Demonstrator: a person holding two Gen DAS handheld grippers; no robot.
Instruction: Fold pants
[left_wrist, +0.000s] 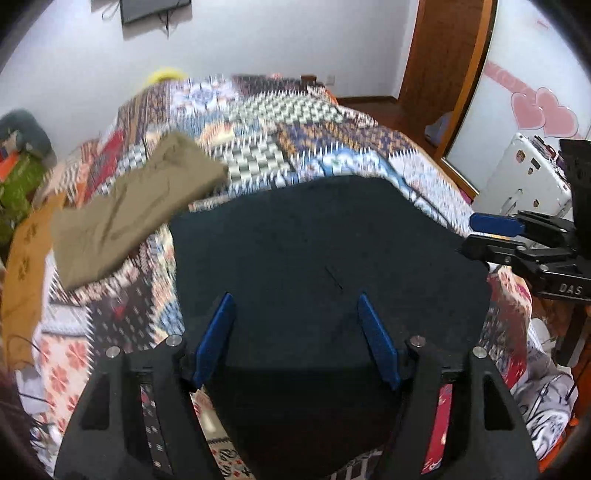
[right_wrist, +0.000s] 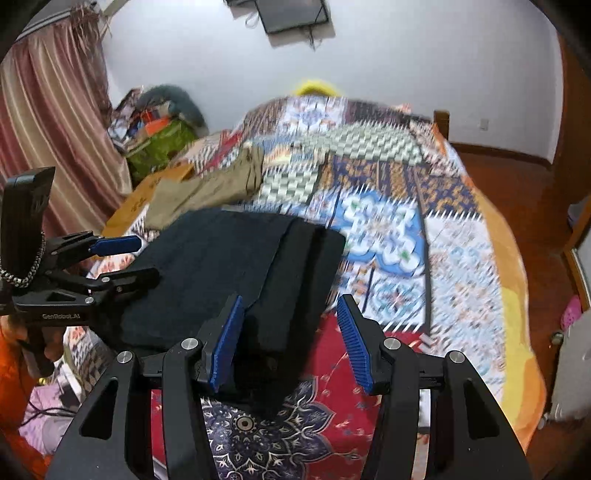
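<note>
Patchwork bedspread (left_wrist: 332, 147) motion-blurred in both views, pattern edges smeared. Folded dark navy pants (left_wrist: 314, 258): near end runs out the bottom edge of the left wrist view; fabric detail lost in the dark. In the right wrist view the pants' near corner sits behind the right gripper's blue left pad (right_wrist: 225, 343); contact there can't be told. Olive-khaki garment (left_wrist: 129, 218) blurred, type unclear. Wall-mounted dark screen (right_wrist: 291, 14) cut off by the top edge. Clutter pile (right_wrist: 159, 125) beside the striped curtain too smeared to identify.

White walls (right_wrist: 406, 55), wooden floor (right_wrist: 517, 173), patchwork-covered bed (right_wrist: 461, 240), striped curtain (right_wrist: 48, 122).
</note>
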